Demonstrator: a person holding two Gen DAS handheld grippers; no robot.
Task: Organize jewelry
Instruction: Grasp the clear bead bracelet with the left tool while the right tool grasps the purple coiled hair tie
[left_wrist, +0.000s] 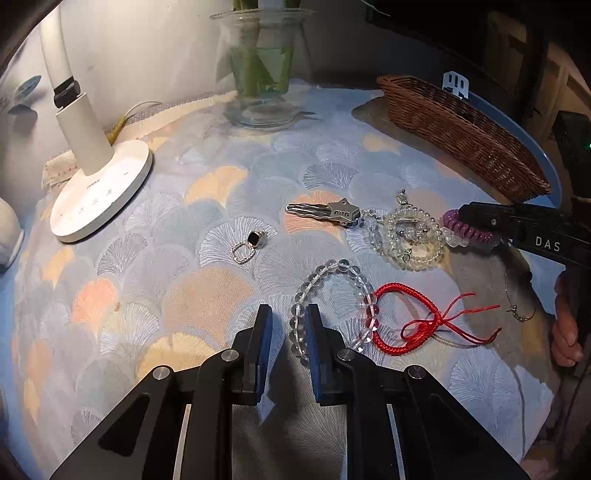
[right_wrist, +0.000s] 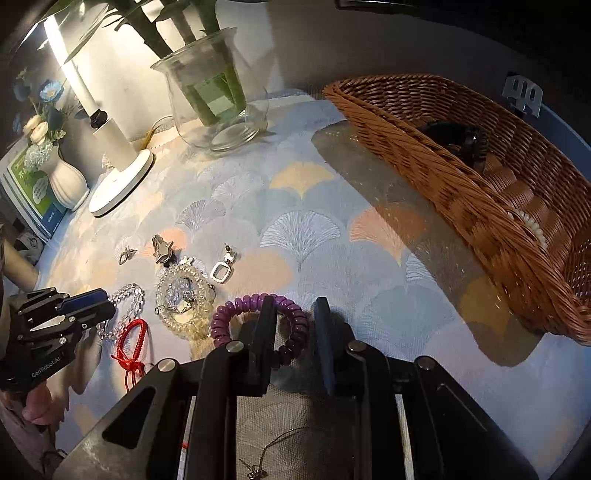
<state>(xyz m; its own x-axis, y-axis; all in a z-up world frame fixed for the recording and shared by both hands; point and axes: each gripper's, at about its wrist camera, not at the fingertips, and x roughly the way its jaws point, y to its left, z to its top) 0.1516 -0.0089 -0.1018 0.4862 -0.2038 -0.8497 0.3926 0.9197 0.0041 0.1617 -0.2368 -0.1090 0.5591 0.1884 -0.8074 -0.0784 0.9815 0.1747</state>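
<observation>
**Jewelry half sorted, tongs over the beads**

On the desk (left_wrist: 207, 236), covered with a fan-patterned cloth, the left tongs (left_wrist: 288, 314) stand spread above the clear glass bead bracelet (left_wrist: 328, 291); one blue pad covers part of the loop, so I cannot tell whether it touches the beads. A red braided cord bracelet (left_wrist: 399, 325) lies against that loop's right side.

The right tongs (right_wrist: 293, 314) are spread too, one finger set inside the purple coiled bracelet (right_wrist: 258, 317) and the other outside it, straddling the coil's right side; the near part of the coil is hidden behind the finger. Just beside it sits a pale yellow bead bracelet (right_wrist: 183, 302) tangled with clear beads and clasps, hard to separate by eye.

Farther off lie a silver star-shaped hair clip (left_wrist: 328, 213) and a small gold-framed black earring (left_wrist: 248, 246). The brown woven wicker basket (right_wrist: 443, 173) holds a dark round object, too shadowed to name, and a string of white beads half hidden by its wall.

A white desk lamp (left_wrist: 99, 199) and a clear glass vase (left_wrist: 262, 66) stand behind, their tops cut off.
</observation>
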